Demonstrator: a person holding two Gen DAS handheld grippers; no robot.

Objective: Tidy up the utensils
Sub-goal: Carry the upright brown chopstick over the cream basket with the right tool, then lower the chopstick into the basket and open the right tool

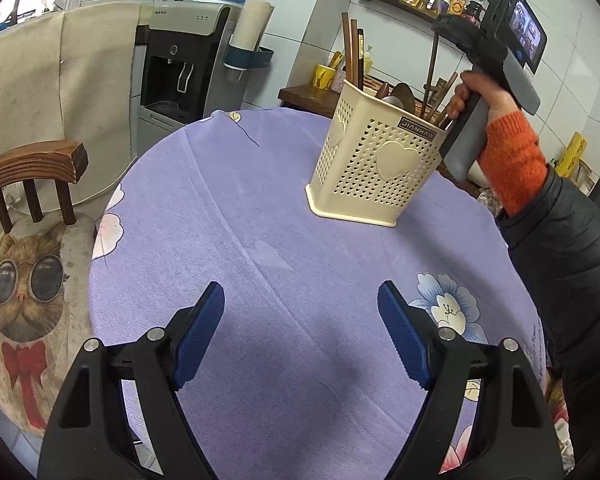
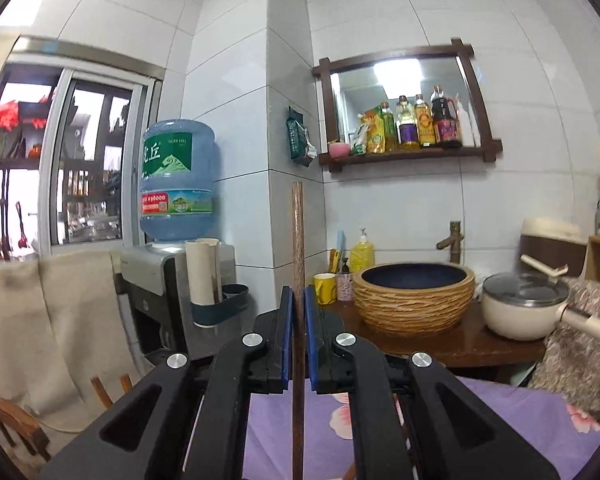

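We are holding one chopstick [image 2: 297, 248] upright, pinched in the nearly closed right gripper [image 2: 298, 300] over the caddy's [image 1: 374, 164] far-right compartment, and lowering it straight should keep it clear of the rim, while the left gripper [image 1: 300, 336] is hovering wide open and empty near the table's [image 1: 236, 216] near edge.

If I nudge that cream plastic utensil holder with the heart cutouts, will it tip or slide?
The cream perforated plastic utensil holder probably slides easily: its thin walls look light and it stands on smooth purple cloth. Tall wooden chopsticks stick out well above its rim, so it may be top-heavy; a high push could tip it.
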